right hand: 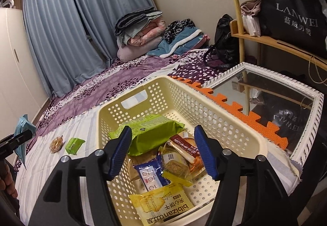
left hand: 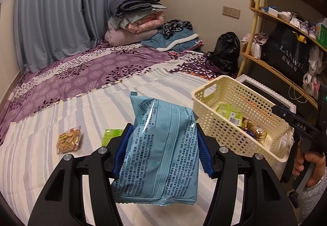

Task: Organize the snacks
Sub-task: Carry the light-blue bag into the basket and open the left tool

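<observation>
Left gripper [left hand: 163, 150] clenches the blue snack bag [left hand: 161, 144] upright, long axis toward twelve o'clock; right gripper [right hand: 163, 152] hangs released over the cream basket [right hand: 235, 136]

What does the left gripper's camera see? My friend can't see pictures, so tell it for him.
The left gripper is squeezing a light blue snack bag above a striped bed sheet. A cream basket with snacks sits to the right; a cracker pack and green packet lie on the left.
</observation>
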